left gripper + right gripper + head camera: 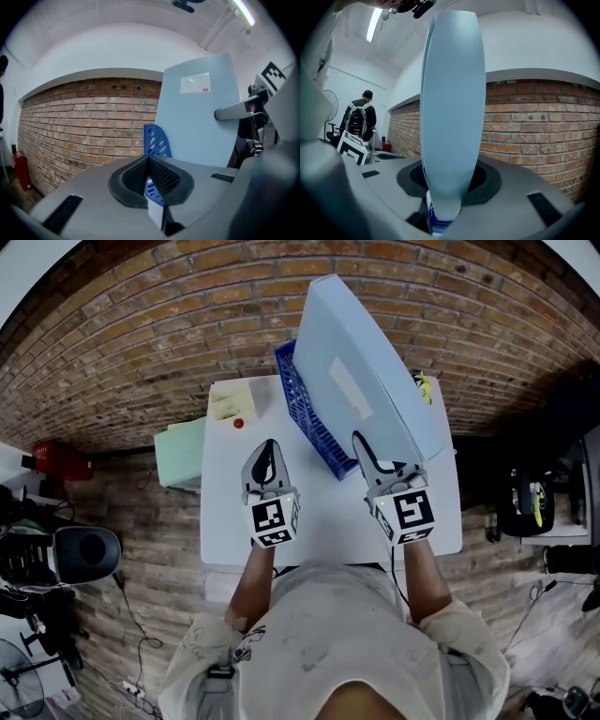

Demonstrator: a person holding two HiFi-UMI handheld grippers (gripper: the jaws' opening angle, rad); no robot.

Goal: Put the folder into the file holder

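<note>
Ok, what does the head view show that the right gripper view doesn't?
Only the head view: a yellow pad and a small red thing on the white table. Only the right gripper view: a person with a backpack, a fan beside them, a ceiling light. Both: the right gripper shut on the light-blue folder, and the brick wall.

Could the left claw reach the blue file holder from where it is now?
Probably yes. The left claw, shut and empty, points at the file holder with only bare table between them; the folder held by the right claw stands beyond it.
</note>
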